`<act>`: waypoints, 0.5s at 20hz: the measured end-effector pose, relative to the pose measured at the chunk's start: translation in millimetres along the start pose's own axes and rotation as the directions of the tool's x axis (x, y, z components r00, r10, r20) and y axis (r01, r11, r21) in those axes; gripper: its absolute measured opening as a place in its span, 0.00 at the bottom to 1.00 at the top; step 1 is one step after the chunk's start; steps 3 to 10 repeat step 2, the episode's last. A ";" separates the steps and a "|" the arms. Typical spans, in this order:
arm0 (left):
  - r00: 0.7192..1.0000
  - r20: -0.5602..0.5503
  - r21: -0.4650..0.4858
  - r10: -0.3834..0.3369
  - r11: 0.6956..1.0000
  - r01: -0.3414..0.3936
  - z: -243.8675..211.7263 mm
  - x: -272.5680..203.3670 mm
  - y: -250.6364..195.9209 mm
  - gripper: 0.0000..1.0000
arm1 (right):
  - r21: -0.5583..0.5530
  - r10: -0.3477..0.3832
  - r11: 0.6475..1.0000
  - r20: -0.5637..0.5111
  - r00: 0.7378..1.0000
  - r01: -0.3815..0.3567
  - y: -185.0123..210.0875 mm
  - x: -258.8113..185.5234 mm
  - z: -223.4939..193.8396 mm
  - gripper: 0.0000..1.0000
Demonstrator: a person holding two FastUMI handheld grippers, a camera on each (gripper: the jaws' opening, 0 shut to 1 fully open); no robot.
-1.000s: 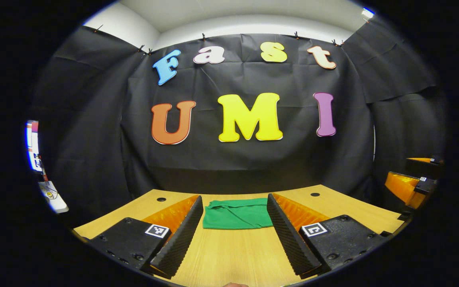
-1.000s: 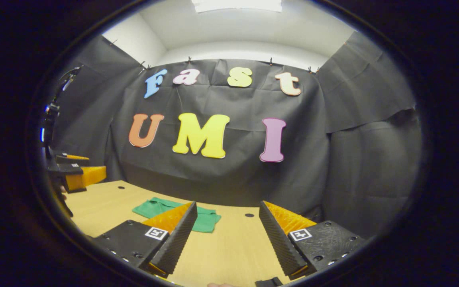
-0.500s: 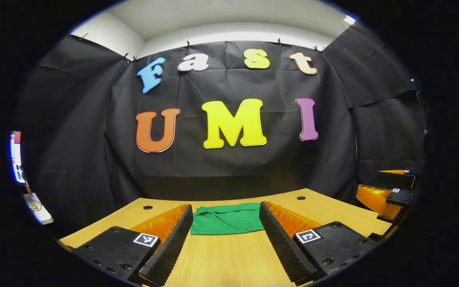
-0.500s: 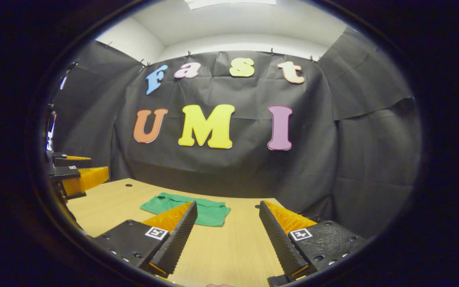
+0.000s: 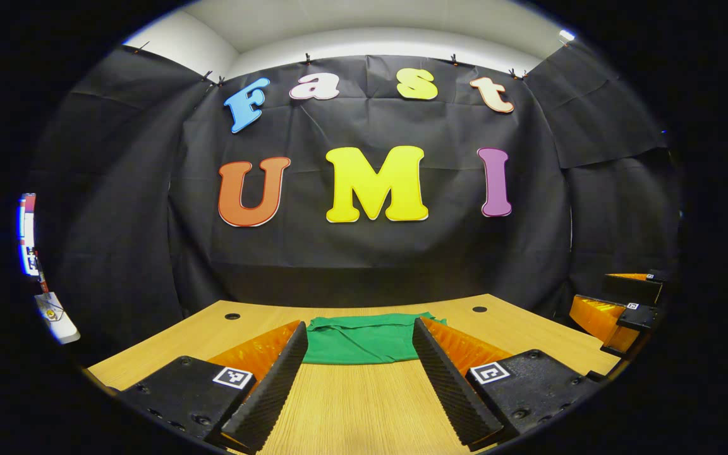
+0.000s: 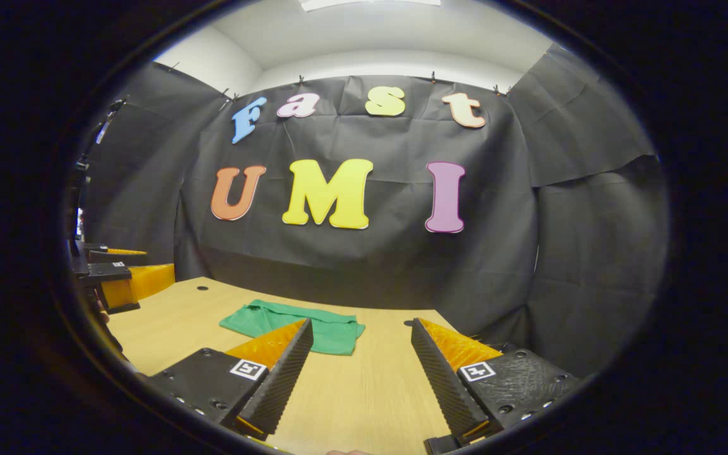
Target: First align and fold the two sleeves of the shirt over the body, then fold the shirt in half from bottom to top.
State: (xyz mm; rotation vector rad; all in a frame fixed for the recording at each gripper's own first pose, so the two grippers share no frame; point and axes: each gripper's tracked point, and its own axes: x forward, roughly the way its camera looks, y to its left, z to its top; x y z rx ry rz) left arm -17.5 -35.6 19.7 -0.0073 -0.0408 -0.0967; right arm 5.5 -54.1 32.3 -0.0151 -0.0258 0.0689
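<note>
Ahead, folded shirt point(image 5: 363, 339) on table point(image 5: 351, 411), beyond both grippers' empty, spread jaws.

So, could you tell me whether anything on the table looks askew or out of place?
Nothing stands out. The green shirt lies folded flat on the wooden table, both grippers open and clear of it.
</note>
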 end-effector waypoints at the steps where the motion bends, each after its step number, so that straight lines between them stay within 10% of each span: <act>1: 1.000 0.000 -0.002 0.003 1.000 -0.003 -0.3 1.0 0.8 1.00 | -0.002 -0.001 1.000 0.000 1.000 0.001 -0.6 1.2 -0.4 0.95; 10: 1.000 -0.004 -0.005 0.006 1.000 -0.006 -1.2 2.1 1.6 1.00 | -0.003 0.000 1.000 -0.002 1.000 0.000 -0.2 1.8 -0.2 0.96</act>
